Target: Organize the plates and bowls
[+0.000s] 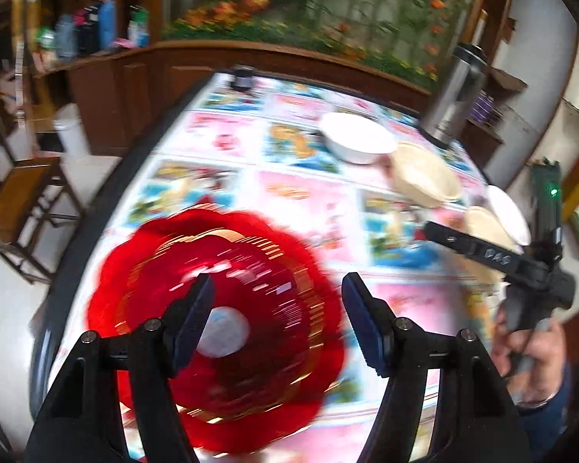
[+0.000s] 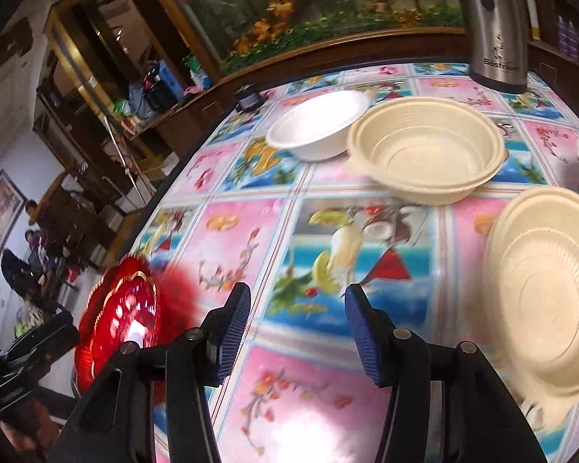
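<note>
Patterned tablecloth (image 2: 328, 254) bears a kettle (image 2: 496, 27) seemingly marked "Bastrium"; both grippers' fingers spread.

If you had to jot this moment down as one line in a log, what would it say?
left gripper: open, over red plate | right gripper: open, empty | cream bowl, white bowl: on table | image blurred

Left wrist view angled down, close over the red plate (image 1: 216, 332), right wrist view low across the tablecloth (image 2: 289, 239), both sharing 2 bowls, kettle (image 2: 494, 27).
</note>
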